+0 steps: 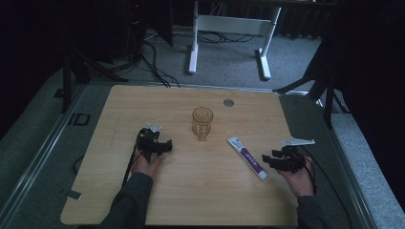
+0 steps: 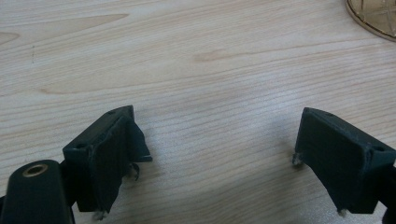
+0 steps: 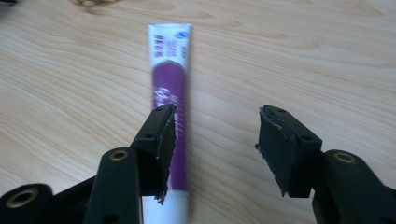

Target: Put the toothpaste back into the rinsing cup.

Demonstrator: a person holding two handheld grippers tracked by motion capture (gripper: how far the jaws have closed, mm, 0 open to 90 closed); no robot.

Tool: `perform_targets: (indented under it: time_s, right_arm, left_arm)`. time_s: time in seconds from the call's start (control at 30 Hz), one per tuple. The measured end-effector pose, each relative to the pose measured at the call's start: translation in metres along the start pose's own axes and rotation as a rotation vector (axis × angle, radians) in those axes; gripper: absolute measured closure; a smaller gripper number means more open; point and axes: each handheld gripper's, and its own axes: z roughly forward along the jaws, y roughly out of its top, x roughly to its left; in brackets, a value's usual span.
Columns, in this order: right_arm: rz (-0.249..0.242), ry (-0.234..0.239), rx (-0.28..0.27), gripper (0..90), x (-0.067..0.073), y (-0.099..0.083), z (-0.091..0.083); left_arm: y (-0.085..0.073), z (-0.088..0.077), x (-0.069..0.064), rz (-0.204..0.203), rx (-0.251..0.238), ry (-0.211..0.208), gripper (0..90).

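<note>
Right gripper [image 1: 268, 160] sits low at the near right of the wooden table [image 1: 143, 105] in the high view, jaws wide apart and holding nothing. Just beside it lies a long flat tube [image 1: 247, 157], white and purple, with its white cap at the near end. Left gripper [image 1: 160, 142] rests near the left, black and blocky, also open and empty. A round amber glass [image 1: 202, 122] stands in the middle.

From the left gripper view, both black jaws are far apart over bare, smooth, pale wood.

From the right gripper view, the tube [image 3: 171, 88] lies under the left jaw, with rough dark pads spread wide
</note>
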Motion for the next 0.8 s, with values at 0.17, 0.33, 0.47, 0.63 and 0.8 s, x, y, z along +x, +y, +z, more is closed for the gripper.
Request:
perform_targets:
  time_s: [0.17, 0.33, 0.47, 0.63, 0.8]
  right_arm:
    - [0.009, -0.021, 0.012, 46.6, -0.004, -0.002, -0.004]
    - [0.006, -0.053, 0.035, 46.1, -0.007, -0.002, -0.015]
    - [-0.005, -0.084, 0.053, 48.9, -0.008, 0.002, -0.021]
    - [-0.019, -0.105, 0.070, 50.5, -0.009, 0.007, -0.026]
    - [-0.034, -0.130, 0.102, 51.3, -0.009, 0.012, -0.028]
  left_arm:
    - [0.000, 0.000, 0.000, 0.000, 0.000, 0.000, 12.8]
    - [0.000, 0.000, 0.000, 0.000, 0.000, 0.000, 12.8]
    - [0.000, 0.000, 0.000, 0.000, 0.000, 0.000, 12.8]
    - [0.000, 0.000, 0.000, -0.001, 0.000, 0.000, 12.8]
    - [0.000, 0.000, 0.000, 0.000, 0.000, 0.000, 12.8]
